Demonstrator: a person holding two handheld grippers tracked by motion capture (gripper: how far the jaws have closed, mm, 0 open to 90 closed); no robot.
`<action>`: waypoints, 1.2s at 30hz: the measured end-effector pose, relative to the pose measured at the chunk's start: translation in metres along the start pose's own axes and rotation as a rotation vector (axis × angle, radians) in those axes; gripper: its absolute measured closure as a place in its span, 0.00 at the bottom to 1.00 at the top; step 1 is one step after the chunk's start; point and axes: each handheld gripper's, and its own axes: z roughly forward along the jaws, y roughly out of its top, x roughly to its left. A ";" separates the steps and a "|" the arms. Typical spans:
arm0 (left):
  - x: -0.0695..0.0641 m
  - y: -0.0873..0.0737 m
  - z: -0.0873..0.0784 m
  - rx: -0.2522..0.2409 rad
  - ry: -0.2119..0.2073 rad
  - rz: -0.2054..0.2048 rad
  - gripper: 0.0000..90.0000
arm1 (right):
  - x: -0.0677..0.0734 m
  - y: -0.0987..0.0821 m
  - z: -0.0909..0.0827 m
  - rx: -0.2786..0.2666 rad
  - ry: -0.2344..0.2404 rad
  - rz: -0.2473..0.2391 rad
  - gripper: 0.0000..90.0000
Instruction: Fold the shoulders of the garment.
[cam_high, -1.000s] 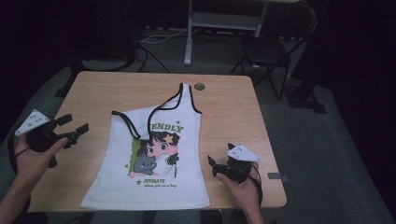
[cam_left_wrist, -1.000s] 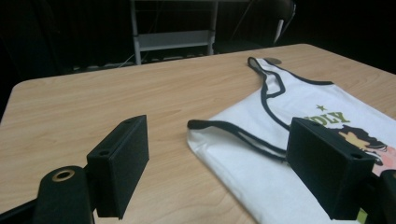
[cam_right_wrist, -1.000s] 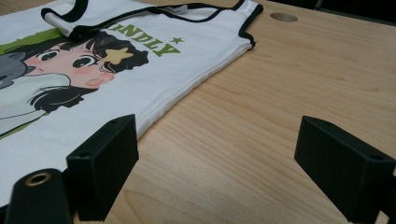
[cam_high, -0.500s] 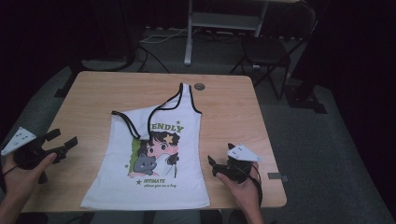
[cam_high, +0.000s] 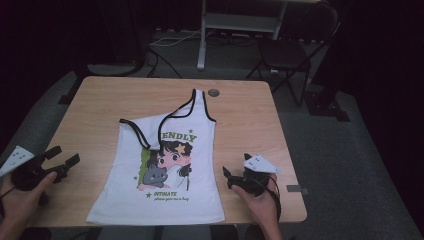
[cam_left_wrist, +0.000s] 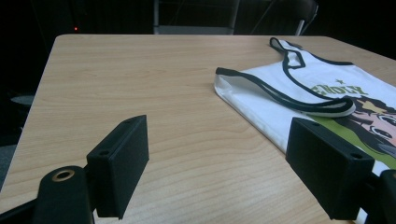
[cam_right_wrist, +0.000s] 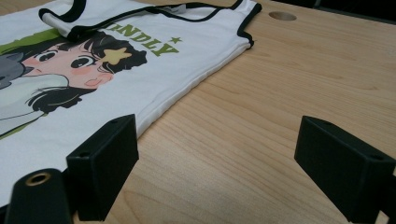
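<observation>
A white tank top (cam_high: 167, 170) with black trim and a cartoon print lies flat on the wooden table (cam_high: 95, 110). One shoulder strap is folded down across its chest. My left gripper (cam_high: 62, 156) rests open near the table's left front edge, a short way left of the top. In the left gripper view the folded strap (cam_left_wrist: 299, 100) lies ahead to the right. My right gripper (cam_high: 226, 179) stands open just right of the top's lower hem side. The right gripper view has the top's side edge (cam_right_wrist: 187, 88) running past its left jaw. Nothing sits between either pair of jaws.
A round cable hole (cam_high: 214, 92) sits near the table's far edge, also seen in the right gripper view (cam_right_wrist: 282, 16). A dark chair (cam_high: 287, 50) and a metal stand (cam_high: 202, 45) are on the floor beyond the table.
My left gripper has drawn back towards the table's front left edge, away from the top. The right gripper has stayed in place.
</observation>
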 end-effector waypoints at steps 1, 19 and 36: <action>-0.001 -0.002 -0.001 0.002 -0.002 0.005 0.23 | -0.001 0.001 0.001 -0.003 0.003 0.010 0.14; -0.001 -0.010 -0.006 0.002 -0.004 -0.009 0.23 | -0.059 0.133 0.064 -0.044 -0.047 -0.032 0.14; -0.003 -0.010 -0.006 0.001 -0.008 -0.004 0.23 | -0.092 0.183 0.160 0.095 -0.105 0.011 0.14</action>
